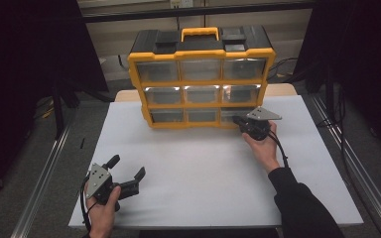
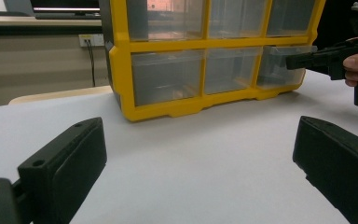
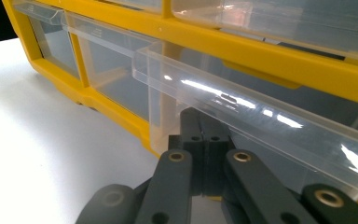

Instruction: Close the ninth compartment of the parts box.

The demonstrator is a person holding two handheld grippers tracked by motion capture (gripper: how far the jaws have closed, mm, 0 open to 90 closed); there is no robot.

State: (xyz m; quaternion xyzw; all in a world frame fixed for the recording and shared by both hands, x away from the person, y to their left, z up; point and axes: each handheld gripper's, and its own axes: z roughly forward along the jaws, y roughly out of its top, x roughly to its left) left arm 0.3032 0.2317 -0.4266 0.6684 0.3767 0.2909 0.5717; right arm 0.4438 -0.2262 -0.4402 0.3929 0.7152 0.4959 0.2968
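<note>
Yellow organizer [image 1: 201,79] with 9 clear drawers at the table's [image 1: 203,178] far edge, right gripper [image 1: 239,120] jaws pressed together under the bottom-right drawer's [image 3: 261,116] lip, drawer slightly out, left gripper [image 1: 128,174] jaws spread wide, holding nothing, near the front-left corner

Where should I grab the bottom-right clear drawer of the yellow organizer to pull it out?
Take the bottom-right drawer by its protruding front lip, coming straight in from the front, level with the table. The lip overhangs the drawer face, giving the jaws an edge. The right gripper sits shut just under that lip; the left gripper rests open.
</note>
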